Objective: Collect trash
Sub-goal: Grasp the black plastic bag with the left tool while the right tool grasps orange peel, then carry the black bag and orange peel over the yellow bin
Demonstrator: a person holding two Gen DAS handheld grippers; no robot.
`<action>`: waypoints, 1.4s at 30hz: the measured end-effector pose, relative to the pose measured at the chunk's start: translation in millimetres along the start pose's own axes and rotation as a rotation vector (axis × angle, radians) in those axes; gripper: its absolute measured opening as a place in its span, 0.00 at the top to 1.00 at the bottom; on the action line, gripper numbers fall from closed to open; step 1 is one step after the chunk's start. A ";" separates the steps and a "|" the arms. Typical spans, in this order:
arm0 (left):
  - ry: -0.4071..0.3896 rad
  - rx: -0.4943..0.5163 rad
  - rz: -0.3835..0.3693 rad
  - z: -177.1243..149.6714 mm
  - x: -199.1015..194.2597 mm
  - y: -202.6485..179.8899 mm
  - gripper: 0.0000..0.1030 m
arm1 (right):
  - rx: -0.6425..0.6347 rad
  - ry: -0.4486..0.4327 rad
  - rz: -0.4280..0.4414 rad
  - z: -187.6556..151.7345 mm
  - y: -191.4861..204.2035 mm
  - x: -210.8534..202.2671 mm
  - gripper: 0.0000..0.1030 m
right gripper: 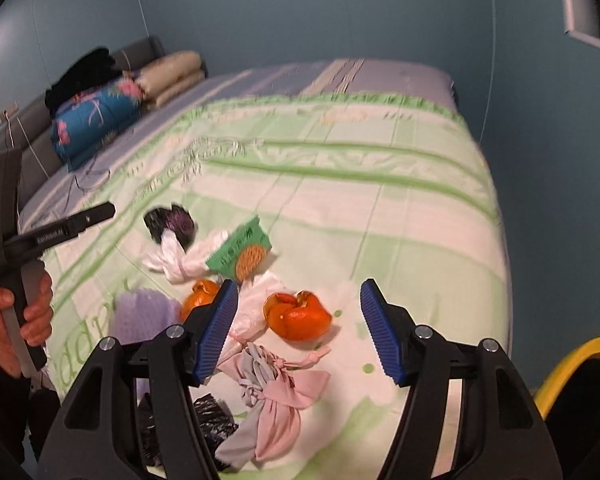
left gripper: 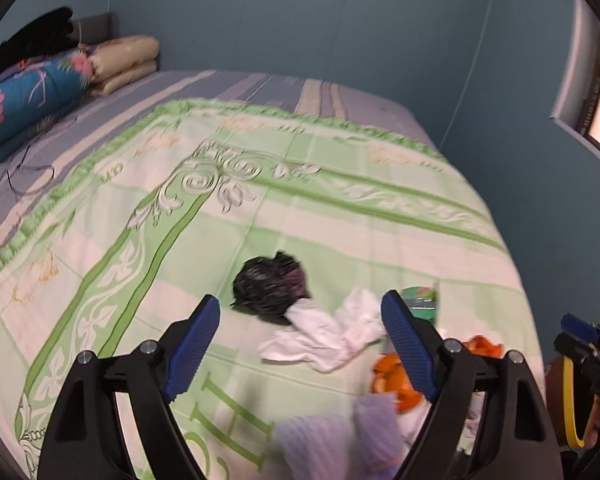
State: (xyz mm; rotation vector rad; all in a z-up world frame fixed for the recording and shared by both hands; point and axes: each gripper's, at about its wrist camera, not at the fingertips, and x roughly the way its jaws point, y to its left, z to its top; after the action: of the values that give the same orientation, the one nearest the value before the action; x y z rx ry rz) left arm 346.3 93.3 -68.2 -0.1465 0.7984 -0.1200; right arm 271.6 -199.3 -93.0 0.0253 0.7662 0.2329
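Left wrist view: left tool (left gripper: 300, 312) spread wide above the bed (left gripper: 340, 200), nothing between the blue pads (left gripper: 194, 346). Just past the fingertips, a crumpled white tissue (left gripper: 332, 332), touching a black crumpled bag (left gripper: 270, 284) at its far left end. Right of the tissue, partly hidden behind the right finger, a green snack wrapper (left gripper: 422, 300). Nearer and to the right, orange peel (left gripper: 392, 380), and beside it at the near edge, pale purple foam netting (left gripper: 340, 440). Far right edge, a glimpse of the right tool (left gripper: 580, 332). Far left at the head of the bed, a blue floral pillow (left gripper: 32, 96) and a folded beige blanket (left gripper: 126, 62).

Right wrist view: right tool (right gripper: 298, 328) parted to a middling width, empty, hanging over the trash heap on the green patterned bedspread (right gripper: 400, 220). Between the fingers, an orange peel (right gripper: 298, 316) lying on the cover, untouched. Nearer, a knotted pink and grey cloth bundle (right gripper: 276, 392); at the near left, black crinkled plastic (right gripper: 212, 416). Left of the left finger, a second peel (right gripper: 200, 294) and the purple netting (right gripper: 144, 312). Farther off, the green wrapper (right gripper: 240, 252), the tissue (right gripper: 180, 260), then the black bag (right gripper: 170, 222). Near right corner, a yellow-rimmed bin (right gripper: 572, 360). Far left, a hand (right gripper: 20, 316) gripping the left tool's handle.
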 end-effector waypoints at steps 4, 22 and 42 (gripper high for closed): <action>0.041 -0.002 0.037 0.0 29.4 14.4 0.23 | -0.002 0.059 -0.005 -4.6 2.0 34.3 0.41; 0.143 -0.095 0.076 8.9 110.5 41.3 0.28 | 0.020 0.211 0.021 -24.3 -8.6 96.8 0.43; 0.088 -0.064 0.067 13.3 105.7 31.3 0.76 | -0.027 0.108 0.073 -15.0 2.0 78.9 0.70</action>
State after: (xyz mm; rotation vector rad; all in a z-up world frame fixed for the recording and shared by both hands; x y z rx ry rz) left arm 430.7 108.1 -138.9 -0.1758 0.8945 -0.0379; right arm 315.8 -181.1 -157.6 0.0155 0.8709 0.3159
